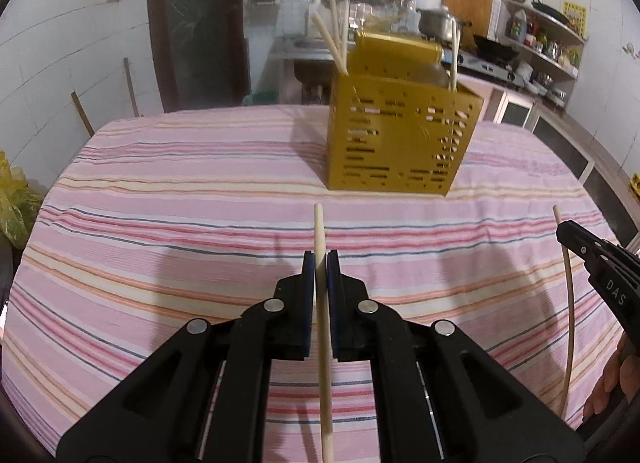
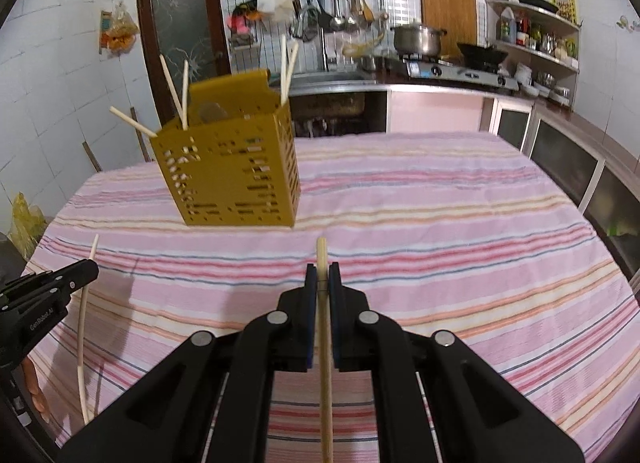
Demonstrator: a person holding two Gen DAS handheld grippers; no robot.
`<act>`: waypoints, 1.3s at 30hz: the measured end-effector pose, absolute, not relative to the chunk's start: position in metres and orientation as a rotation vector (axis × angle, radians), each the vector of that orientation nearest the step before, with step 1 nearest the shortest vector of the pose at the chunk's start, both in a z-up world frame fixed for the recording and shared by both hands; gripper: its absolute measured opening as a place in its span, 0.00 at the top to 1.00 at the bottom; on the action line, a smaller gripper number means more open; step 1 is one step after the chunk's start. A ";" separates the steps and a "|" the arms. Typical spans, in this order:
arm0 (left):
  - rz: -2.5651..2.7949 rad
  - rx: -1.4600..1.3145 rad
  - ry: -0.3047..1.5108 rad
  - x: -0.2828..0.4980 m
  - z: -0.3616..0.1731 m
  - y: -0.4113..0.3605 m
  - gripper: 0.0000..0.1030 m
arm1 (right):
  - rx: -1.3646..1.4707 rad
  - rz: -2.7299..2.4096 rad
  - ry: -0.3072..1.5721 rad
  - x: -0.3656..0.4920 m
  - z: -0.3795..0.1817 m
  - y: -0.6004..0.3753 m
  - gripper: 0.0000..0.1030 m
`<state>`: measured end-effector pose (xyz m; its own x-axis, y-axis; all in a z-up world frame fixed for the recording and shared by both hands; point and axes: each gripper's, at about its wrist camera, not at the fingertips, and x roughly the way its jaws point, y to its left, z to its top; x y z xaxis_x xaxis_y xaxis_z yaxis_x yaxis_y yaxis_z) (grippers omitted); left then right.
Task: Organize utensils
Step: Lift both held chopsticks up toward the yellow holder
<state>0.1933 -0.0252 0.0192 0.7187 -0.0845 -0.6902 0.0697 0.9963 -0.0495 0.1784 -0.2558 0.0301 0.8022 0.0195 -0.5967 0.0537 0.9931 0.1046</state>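
One chopstick (image 1: 323, 327) is clamped in the left tongs (image 1: 320, 263), another chopstick (image 2: 325, 343) in the right tongs (image 2: 322, 275), both held above the striped surface (image 2: 460, 231). Ahead, on that surface, stands a yellow holder (image 1: 396, 139) with several chopsticks (image 1: 334, 41) upright inside.

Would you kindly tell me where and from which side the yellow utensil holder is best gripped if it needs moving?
Grip the yellow utensil holder by its top rim on the near wall, coming down from above. It stands upright on the striped tablecloth, open at the top. Aim mid-wall, since chopsticks lean out at the corners. Both tongs already hold a chopstick each, so one must be freed first.
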 end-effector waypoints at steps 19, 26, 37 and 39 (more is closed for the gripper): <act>-0.073 -0.010 0.551 0.141 0.071 -0.011 0.95 | 0.117 -0.019 0.442 0.145 0.069 -0.247 0.94; -0.064 -0.041 0.504 0.126 0.081 0.003 0.95 | 0.095 -0.018 0.368 0.128 0.085 -0.239 0.94; -0.060 -0.064 0.439 0.110 0.099 0.016 0.95 | 0.084 -0.001 0.331 0.117 0.097 -0.226 0.94; -0.063 -0.065 0.429 0.107 0.102 0.017 0.95 | 0.082 0.001 0.325 0.115 0.098 -0.226 0.94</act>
<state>0.1071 0.0168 0.1021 0.9076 -0.0745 -0.4132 0.0470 0.9960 -0.0764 0.1152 -0.2260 0.0985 0.9477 0.0138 -0.3190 0.0126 0.9967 0.0806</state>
